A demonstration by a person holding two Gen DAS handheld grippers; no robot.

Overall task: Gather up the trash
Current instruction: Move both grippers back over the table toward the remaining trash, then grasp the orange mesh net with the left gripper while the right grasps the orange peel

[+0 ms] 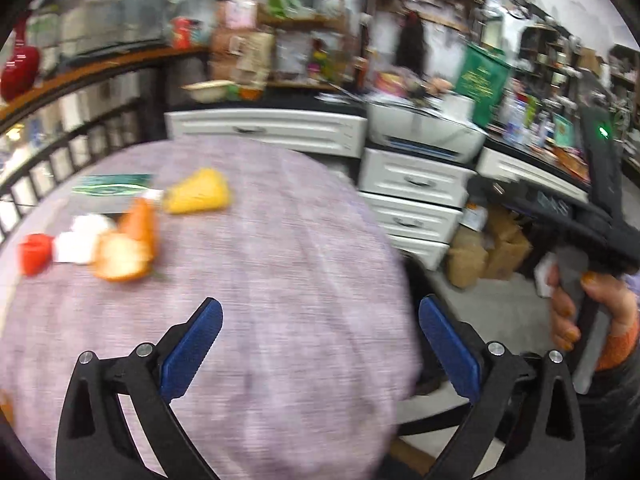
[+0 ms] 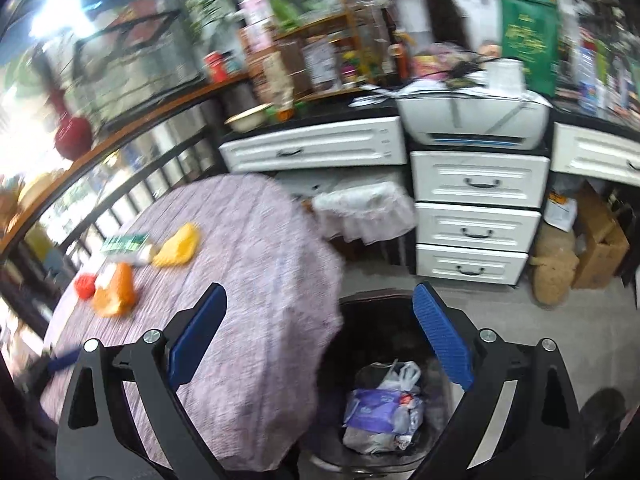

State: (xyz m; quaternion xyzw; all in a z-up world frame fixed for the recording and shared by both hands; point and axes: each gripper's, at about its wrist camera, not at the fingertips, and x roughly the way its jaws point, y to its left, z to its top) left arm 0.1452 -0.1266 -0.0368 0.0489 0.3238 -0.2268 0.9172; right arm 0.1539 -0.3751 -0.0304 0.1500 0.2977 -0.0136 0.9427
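Both grippers, left gripper [image 1: 320, 344] and right gripper [image 2: 320, 336], have jaws wide open and empty. Trash scraps [image 1: 124, 248] lie far left on the tabletop [image 1: 280, 240]; bin [image 2: 380, 412] near right. Next, judged: reach for a scrap.

White drawer units [image 2: 476, 220] stand against the far wall, a printer [image 2: 476, 124] on top. A green bag [image 2: 526, 36] sits behind the printer. A red vase [image 1: 20, 68] rests on the far-left shelf. Cardboard boxes [image 2: 596, 240] lie far right.
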